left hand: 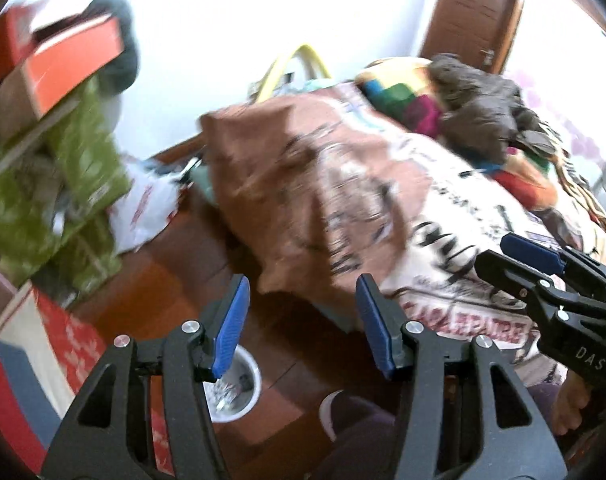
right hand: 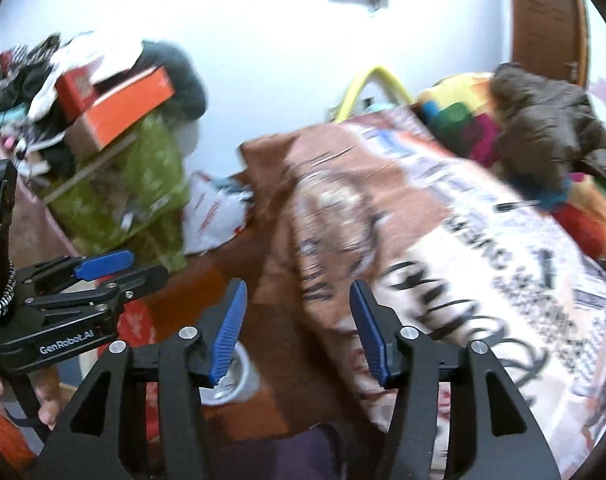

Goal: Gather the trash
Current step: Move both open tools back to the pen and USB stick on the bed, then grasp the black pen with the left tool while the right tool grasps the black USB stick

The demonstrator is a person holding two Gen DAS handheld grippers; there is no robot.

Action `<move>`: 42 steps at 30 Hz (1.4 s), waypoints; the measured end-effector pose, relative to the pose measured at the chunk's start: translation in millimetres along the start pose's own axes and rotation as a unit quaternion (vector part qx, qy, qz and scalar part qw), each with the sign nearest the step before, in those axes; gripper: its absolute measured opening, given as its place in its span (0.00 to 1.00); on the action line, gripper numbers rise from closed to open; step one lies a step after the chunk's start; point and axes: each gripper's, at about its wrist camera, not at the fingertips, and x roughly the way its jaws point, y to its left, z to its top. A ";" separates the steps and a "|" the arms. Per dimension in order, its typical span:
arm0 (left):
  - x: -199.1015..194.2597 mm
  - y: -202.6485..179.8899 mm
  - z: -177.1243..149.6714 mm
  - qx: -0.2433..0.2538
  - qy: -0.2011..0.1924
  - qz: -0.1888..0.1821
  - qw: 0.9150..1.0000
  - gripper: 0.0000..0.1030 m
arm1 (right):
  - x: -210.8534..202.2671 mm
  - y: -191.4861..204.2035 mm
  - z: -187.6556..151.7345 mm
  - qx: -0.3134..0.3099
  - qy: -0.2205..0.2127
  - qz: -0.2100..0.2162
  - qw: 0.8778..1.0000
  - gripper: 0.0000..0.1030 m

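A small white trash bin (left hand: 245, 392) stands on the wooden floor beside the bed, with crumpled shiny scraps inside; in the right wrist view the bin (right hand: 243, 376) shows behind the left pad. My left gripper (left hand: 303, 284) hangs above the floor and bed edge, open, with nothing between its blue pads. My right gripper (right hand: 299, 286) is also open and empty, over the blanket edge. Each appears in the other's view: the right gripper (left hand: 491, 251) at the right, the left gripper (right hand: 147, 265) at the left. A white plastic bag (left hand: 147, 204) with red print lies on the floor by the wall.
A bed with a brown printed blanket (left hand: 343, 184), a multicolour blanket and a dark jacket (left hand: 479, 108) fills the right. Green boxes (left hand: 75, 168) and an orange box (left hand: 75, 64) are stacked at the left. A brown door (left hand: 475, 12) is behind. A person's foot (left hand: 335, 408) is below.
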 end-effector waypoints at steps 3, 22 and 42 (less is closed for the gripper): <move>0.6 -33.1 14.3 0.026 -0.009 -0.016 0.999 0.55 | -17.4 -32.5 0.5 0.014 -0.018 -0.027 0.999 0.52; 91.9 -181.9 71.0 0.113 0.017 -0.107 0.988 0.57 | 8.0 -253.1 -16.9 0.147 0.024 -0.173 0.974 0.52; 250.6 -257.0 117.8 0.182 0.085 -0.153 0.968 0.57 | 97.3 -303.0 -14.0 0.115 0.071 -0.188 0.973 0.42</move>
